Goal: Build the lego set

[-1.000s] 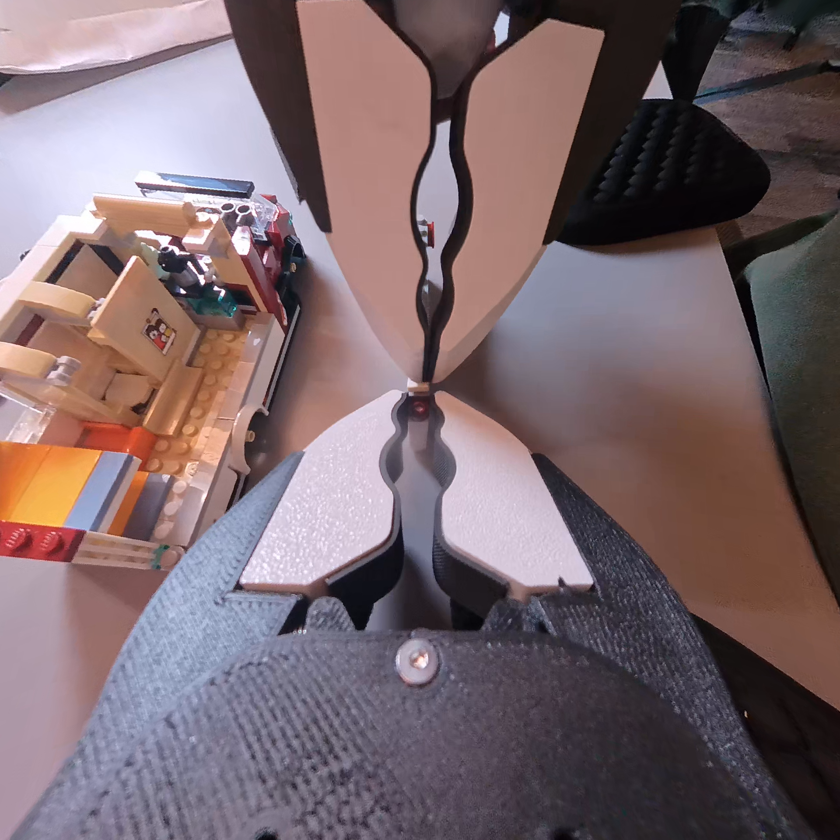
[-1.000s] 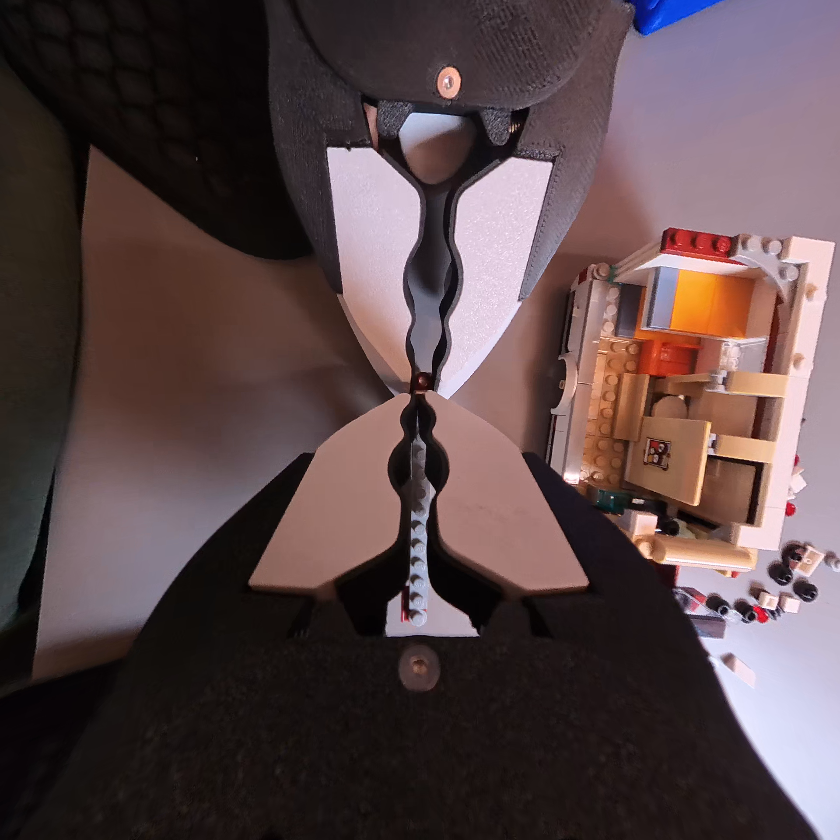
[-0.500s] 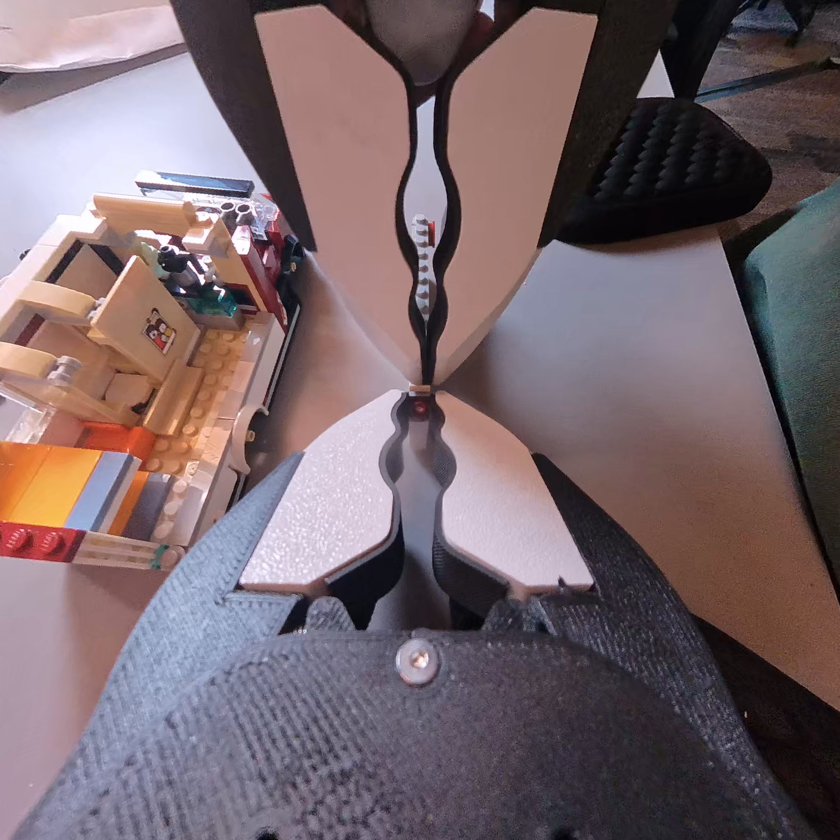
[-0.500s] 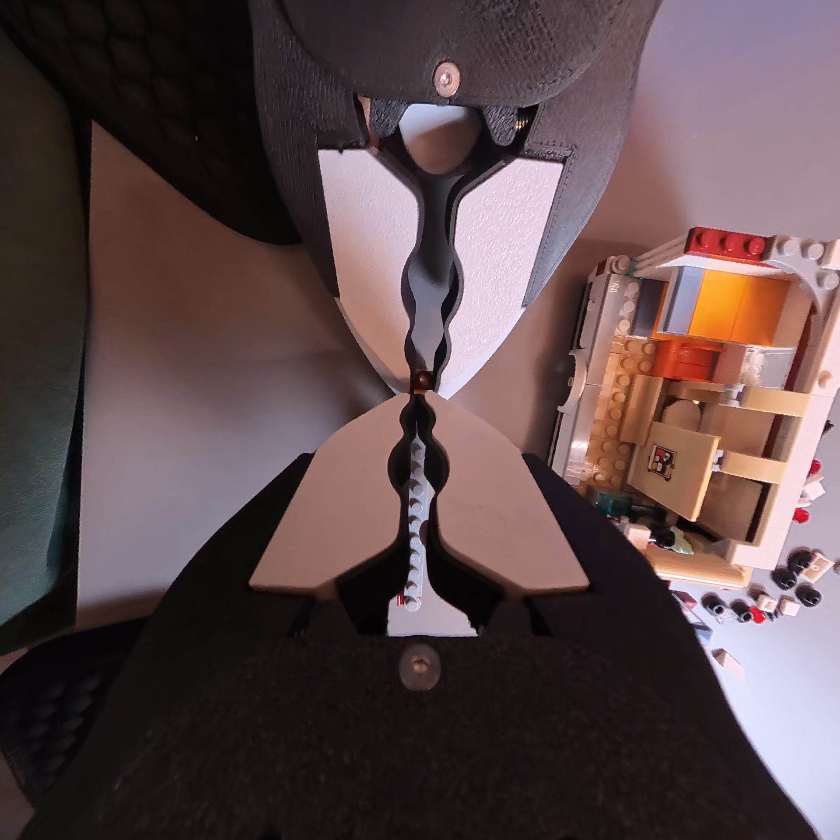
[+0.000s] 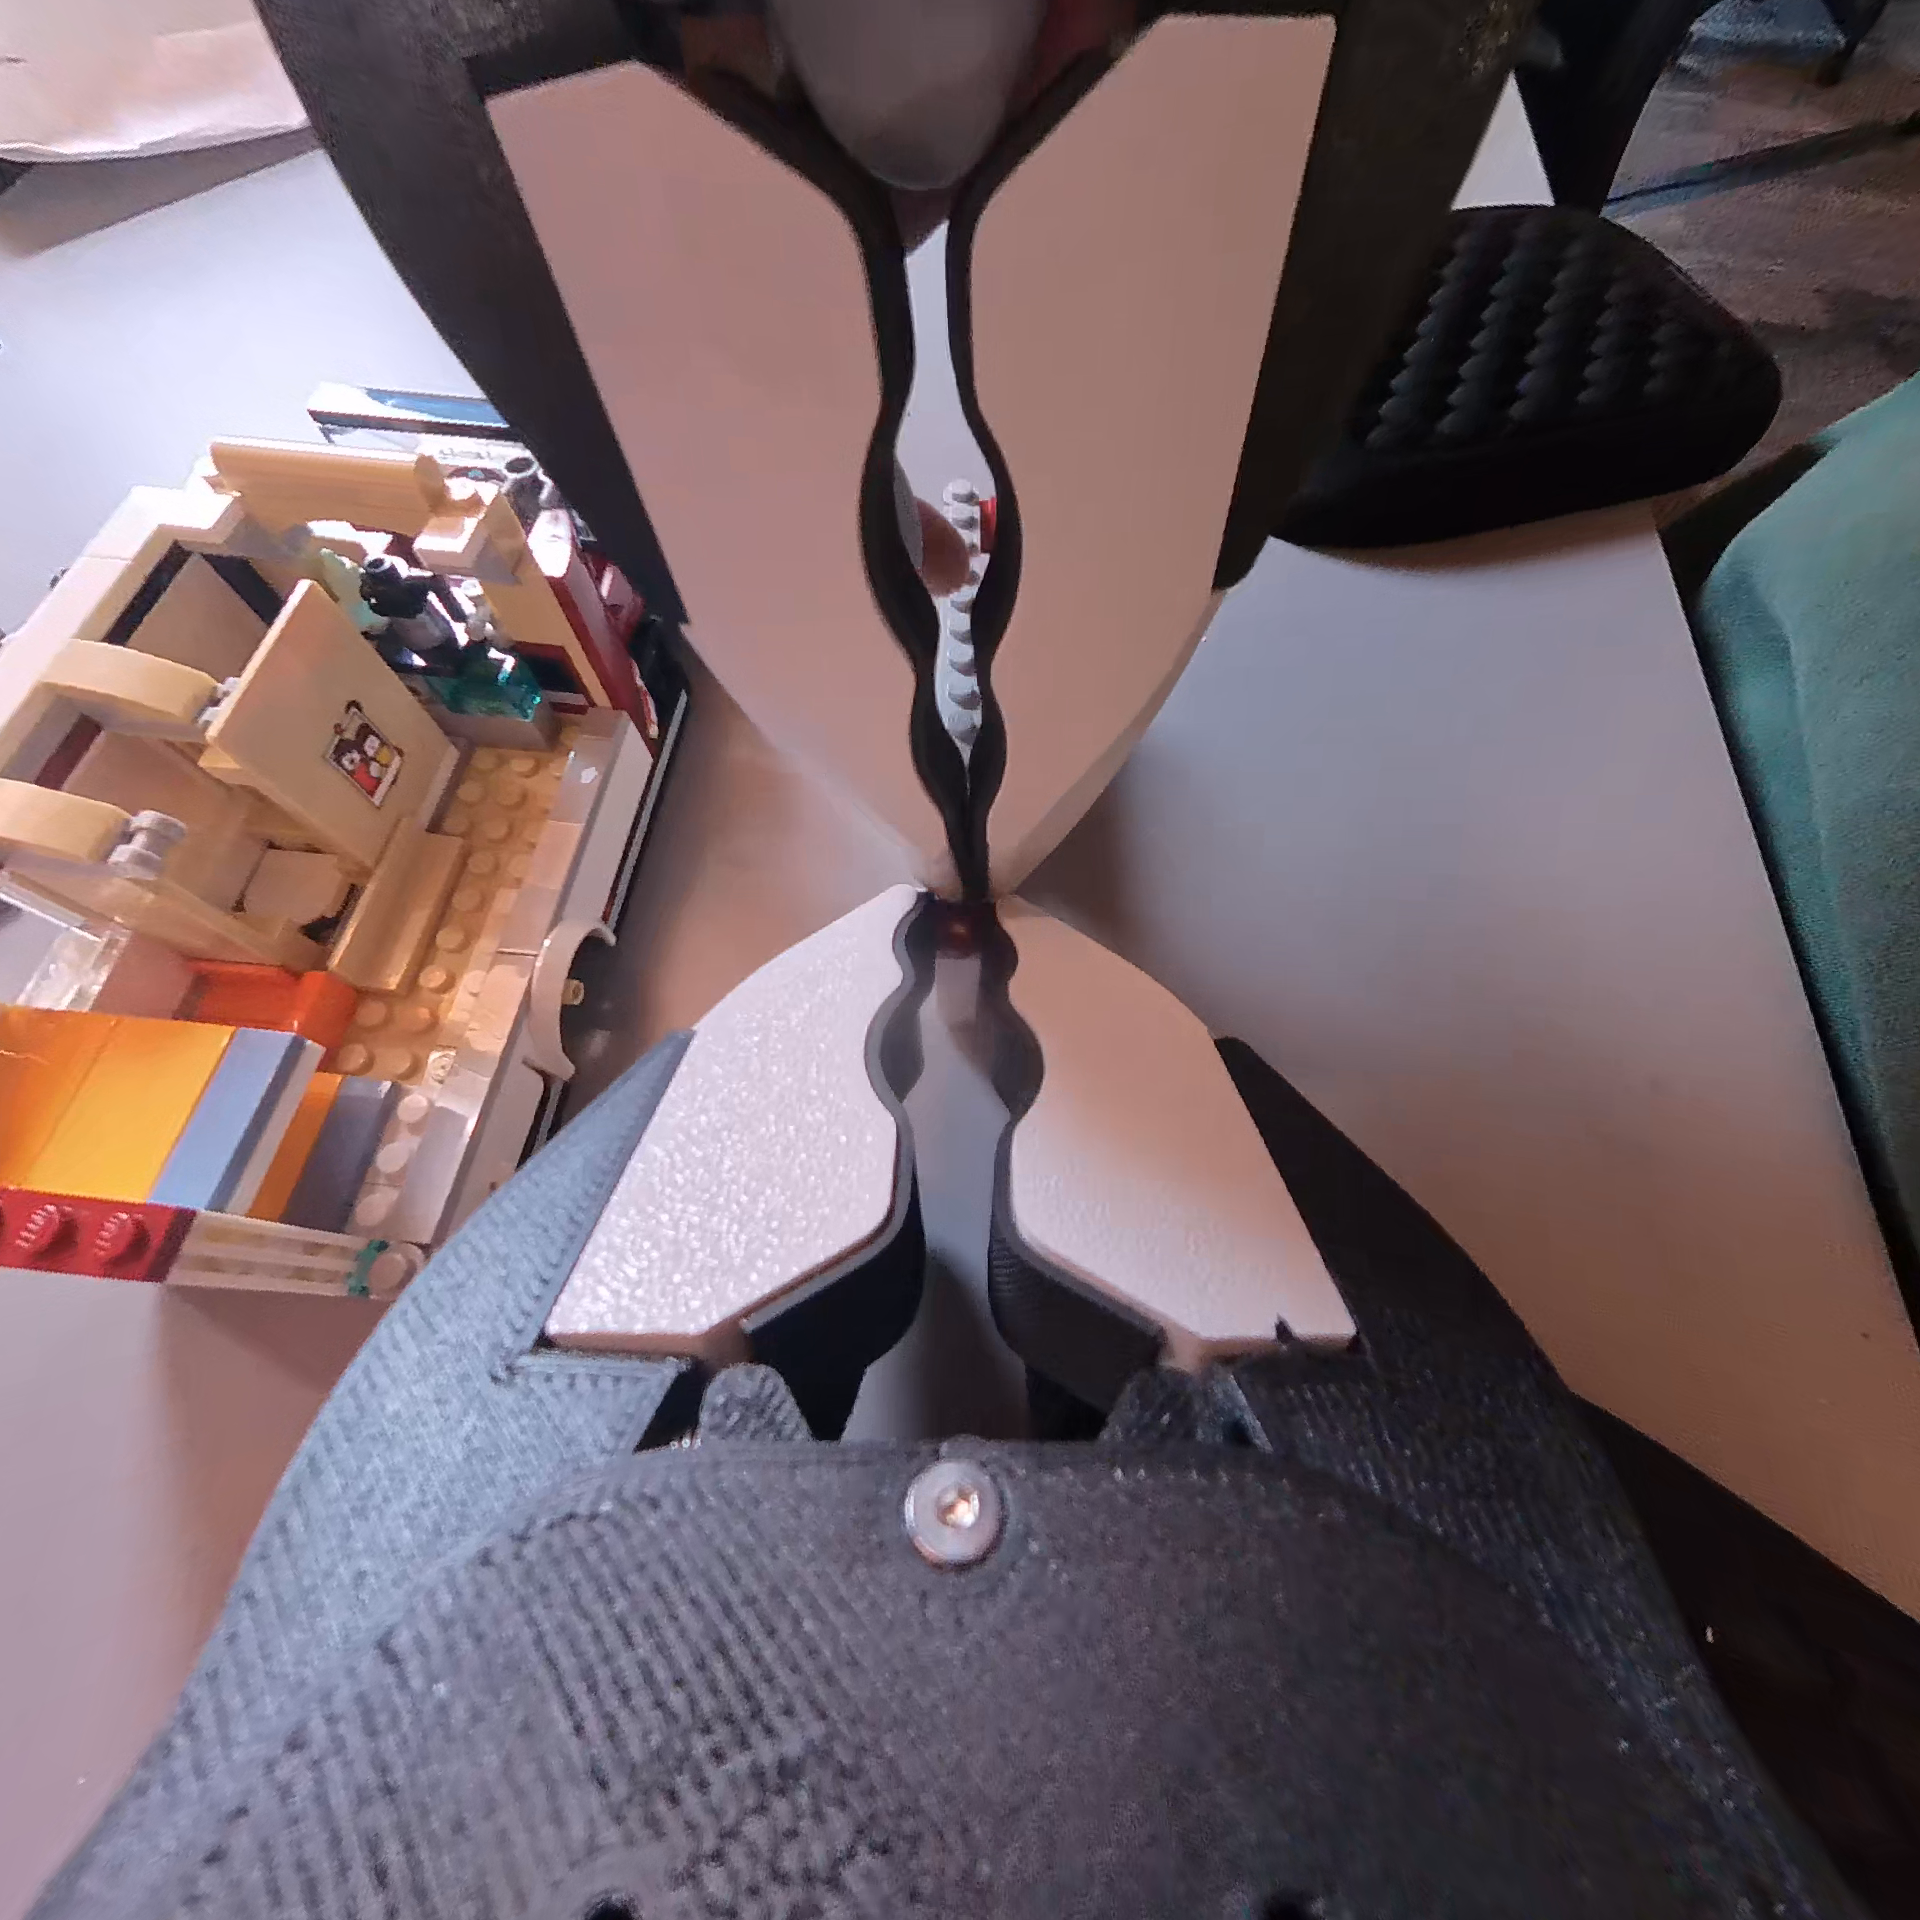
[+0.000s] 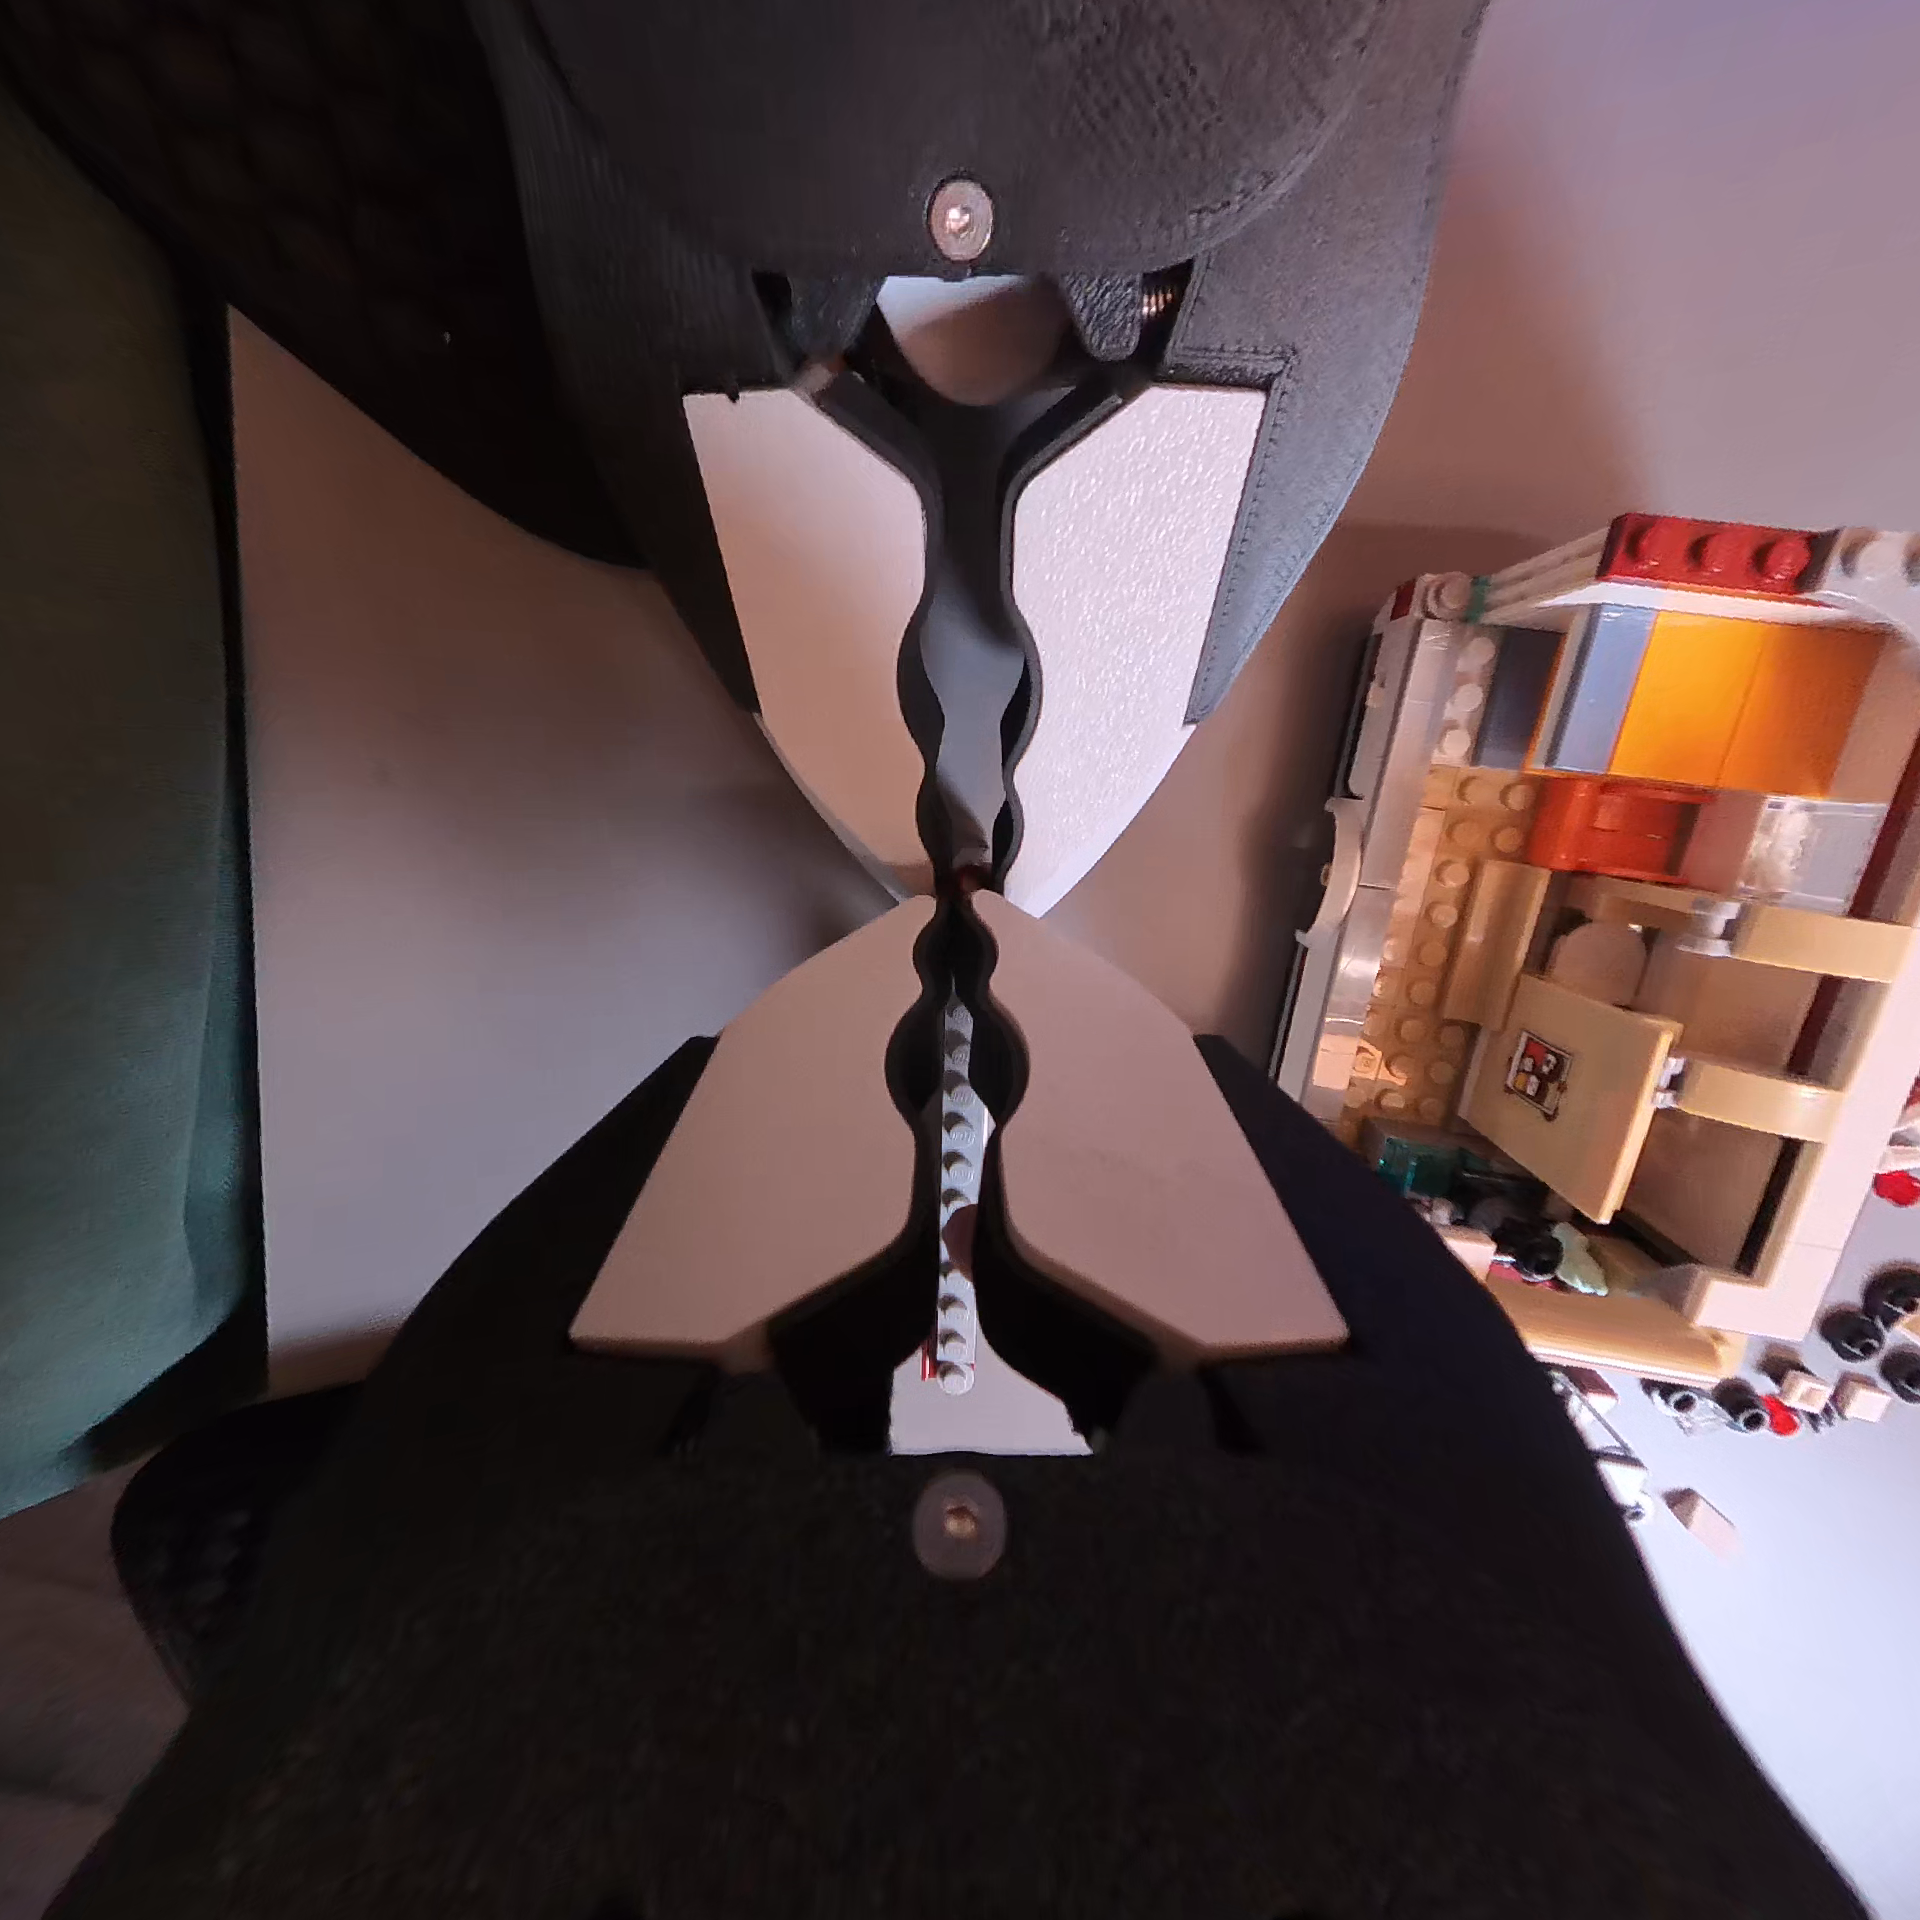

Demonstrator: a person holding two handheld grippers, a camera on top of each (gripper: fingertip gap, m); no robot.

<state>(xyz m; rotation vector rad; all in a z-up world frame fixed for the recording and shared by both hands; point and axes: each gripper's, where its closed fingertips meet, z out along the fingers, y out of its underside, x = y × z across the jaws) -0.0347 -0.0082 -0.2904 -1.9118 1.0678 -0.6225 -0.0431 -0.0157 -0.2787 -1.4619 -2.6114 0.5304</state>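
Right gripper [image 6: 961,914] is clamping a long grey studded plate [image 6: 958,1174]. Left gripper [image 5: 961,914] is pinching a small dark-red stud piece [image 5: 956,928] tip-to-tip; both should be kept collinear and square.

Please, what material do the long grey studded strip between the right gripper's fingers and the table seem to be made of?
The grey strip looks like hard moulded plastic with a slight sheen: it has a regular row of round studs, like the brick-built model nearby. The table seems a smooth, matt pale-grey laminate or painted board; no grain shows, so this is uncertain.
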